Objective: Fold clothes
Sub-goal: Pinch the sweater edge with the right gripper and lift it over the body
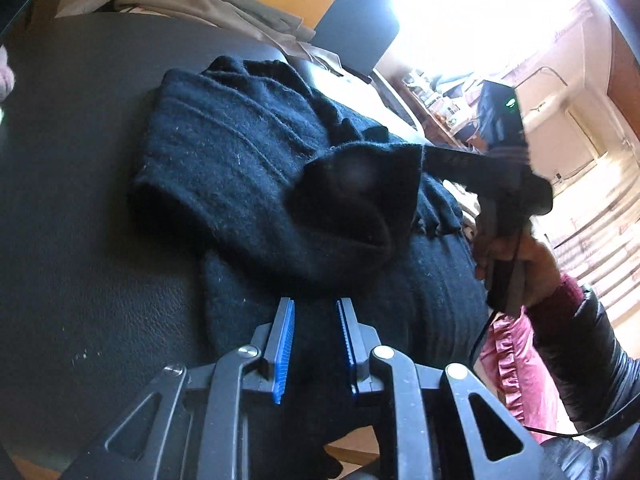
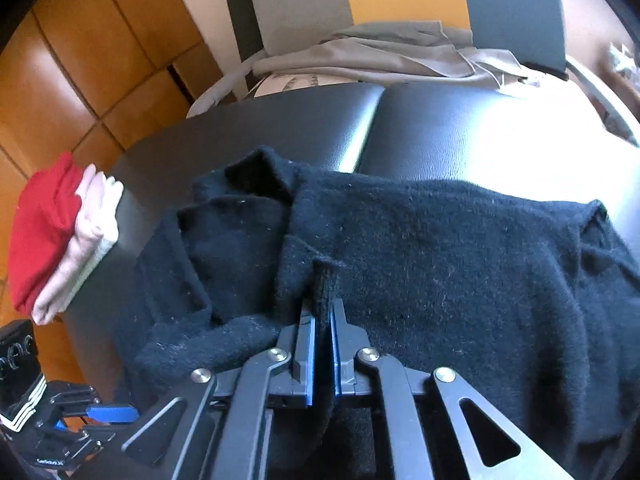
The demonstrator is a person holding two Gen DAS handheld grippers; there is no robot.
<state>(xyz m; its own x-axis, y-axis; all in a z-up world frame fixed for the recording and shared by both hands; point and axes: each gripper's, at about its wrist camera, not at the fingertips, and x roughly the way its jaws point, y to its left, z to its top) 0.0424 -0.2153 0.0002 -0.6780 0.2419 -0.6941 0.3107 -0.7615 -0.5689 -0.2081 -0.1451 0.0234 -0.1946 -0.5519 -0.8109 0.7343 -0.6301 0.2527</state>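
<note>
Black leather-look desk point(image 2: 440, 120), glare patch at far right in right wrist view. Spread across its near half: black knit sweater point(image 2: 440, 248), fuzzy, lint-specked, partly folded, rumpled at left w/ layered flaps. Long axis runs left-right in right wrist view; in left wrist view lies diagonal, ribbed end toward far left. Grey-beige garment point(image 2: 380, 52) heaped at desk's far edge. Stack of folded clothes point(image 2: 60, 236), red over pale pink, near desk's left edge. Right tool point(image 2: 322, 312) clenched on raised pinch of sweater fabric, jaws nearly together. In left wrist view that fold lifted into dark peak. Left tool point(image 1: 316, 312) released, jaws apart, just over sweater's near part; contact w/ knit unclear.
</note>
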